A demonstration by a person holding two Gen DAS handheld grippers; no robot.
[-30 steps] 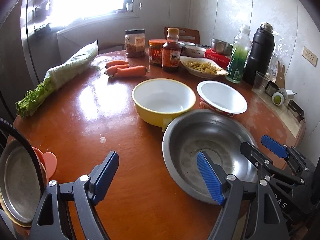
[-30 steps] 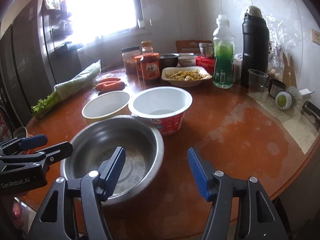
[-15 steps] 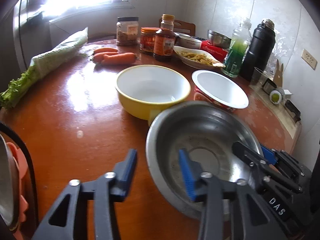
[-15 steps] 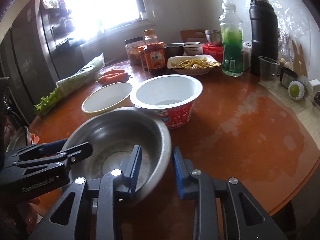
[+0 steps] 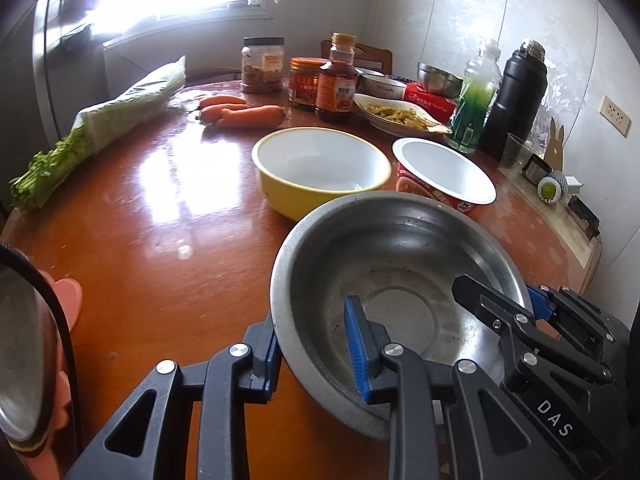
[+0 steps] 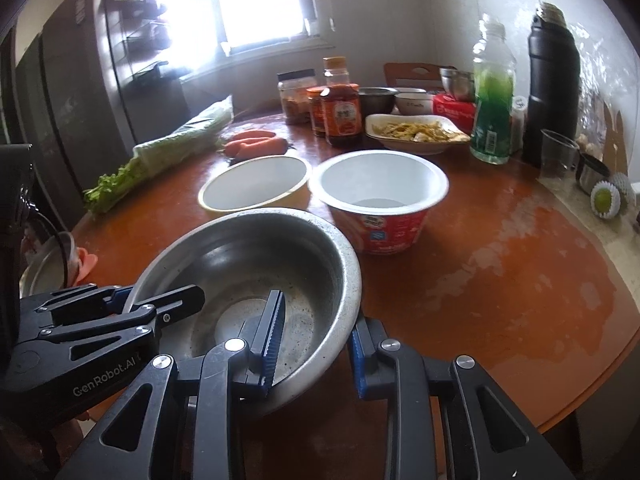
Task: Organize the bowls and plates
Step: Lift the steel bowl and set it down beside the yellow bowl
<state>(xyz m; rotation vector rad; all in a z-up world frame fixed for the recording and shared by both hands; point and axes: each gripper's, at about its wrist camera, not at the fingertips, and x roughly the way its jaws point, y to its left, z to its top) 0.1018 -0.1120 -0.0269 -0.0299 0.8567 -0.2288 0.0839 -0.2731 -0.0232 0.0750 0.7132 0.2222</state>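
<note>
A large steel bowl [image 5: 400, 256] [image 6: 248, 264] sits at the near side of the round wooden table [image 5: 160, 240]. My left gripper [image 5: 314, 332] is shut on its near-left rim, one finger inside and one outside. My right gripper [image 6: 316, 328] is shut on its near-right rim in the same way. Each gripper shows in the other's view: the right gripper [image 5: 520, 308], the left gripper [image 6: 160, 296]. Just behind the steel bowl stand a yellow bowl [image 5: 320, 160] [image 6: 256, 184] and a red and white paper bowl [image 5: 440, 168] [image 6: 380, 184], both empty.
A metal plate on something orange [image 5: 20, 360] lies at the far left edge. Carrots [image 5: 240, 114], bagged greens [image 5: 120, 116], jars, a sauce bottle [image 5: 338, 80], a dish of food [image 5: 400, 114], a green bottle [image 6: 492, 116] and a black flask [image 6: 552, 88] crowd the back.
Both grippers went from open beside the steel bowl's rim to shut on it. The right gripper moved a little towards the bowl.
</note>
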